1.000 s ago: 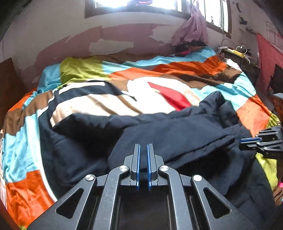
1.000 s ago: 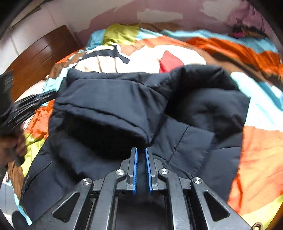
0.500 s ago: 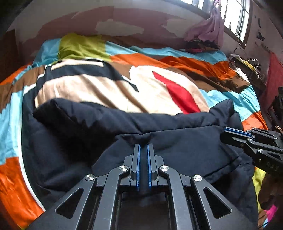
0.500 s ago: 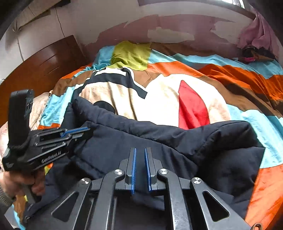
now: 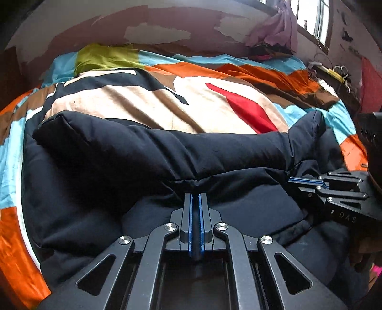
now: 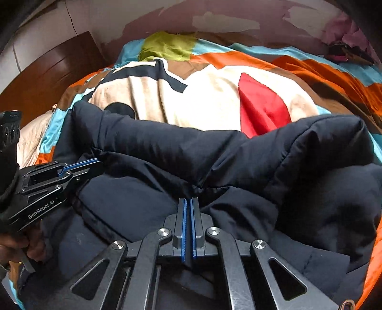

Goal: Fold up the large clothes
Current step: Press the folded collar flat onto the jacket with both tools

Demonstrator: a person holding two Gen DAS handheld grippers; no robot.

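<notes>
Bed [image 5: 23, 250] fills both views, covered by a patchwork quilt [image 5: 148, 100] in orange, blue, cream, red and green. Wall [image 5: 167, 31] behind it has peeling paint; a wooden headboard [image 6: 47, 69] shows in your right view, a window [image 5: 310, 16] with a pink cloth [image 5: 274, 26] at far right of your left view. Jacket [image 5: 155, 152], dark navy and padded, lies across the near part of the bed on the quilt, its far portion bunched into a thick roll running side to side. Your left claw [image 5: 195, 198] is clamped on a pinch of jacket fabric just under that roll, blue pads nearly together. Your right claw [image 6: 188, 202] is likewise clamped on the jacket under the roll. Each claw shows side-on in the other view, at the jacket edge. Your left hand [image 6: 14, 252] grips its handle.
</notes>
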